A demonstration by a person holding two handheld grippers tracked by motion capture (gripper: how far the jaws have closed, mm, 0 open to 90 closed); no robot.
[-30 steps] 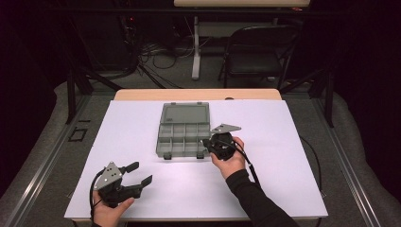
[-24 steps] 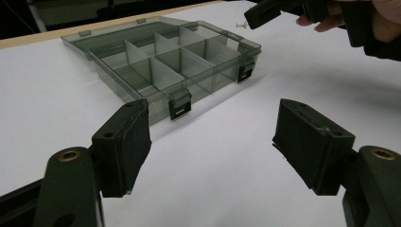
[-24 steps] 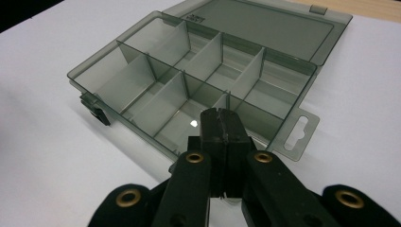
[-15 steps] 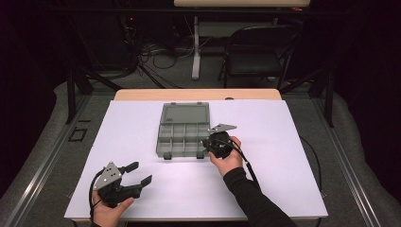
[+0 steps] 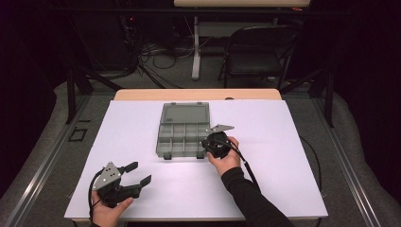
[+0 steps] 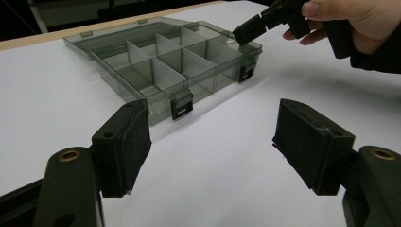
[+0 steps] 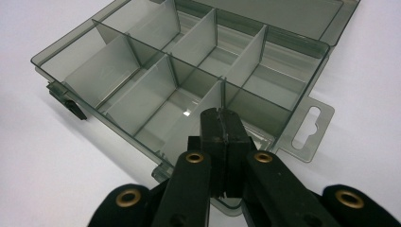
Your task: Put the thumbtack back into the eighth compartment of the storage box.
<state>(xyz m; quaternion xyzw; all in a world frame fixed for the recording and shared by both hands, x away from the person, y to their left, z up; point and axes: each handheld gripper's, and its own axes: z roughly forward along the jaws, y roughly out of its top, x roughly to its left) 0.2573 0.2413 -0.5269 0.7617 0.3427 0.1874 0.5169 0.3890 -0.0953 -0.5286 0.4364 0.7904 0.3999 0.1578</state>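
A smoke-grey clear organizer box lies open in the middle of the white table, its lid folded flat at the far side. Dividers split it into several compartments, all bare. My right gripper is shut, its jaws pressed together with nothing visible between them, tips just over the box's near right corner compartment. In its own view the right gripper hovers above a divider. My left gripper stands open near the table's front left, aimed at the box, with only table between its jaws.
The white sheet covers the table, with a wooden edge at the back. Two black latches hang from the box's front wall. A black chair and floor cables lie beyond the table.
My right gripper has edged slightly left, toward the box's near right corner. The left gripper has stayed put.
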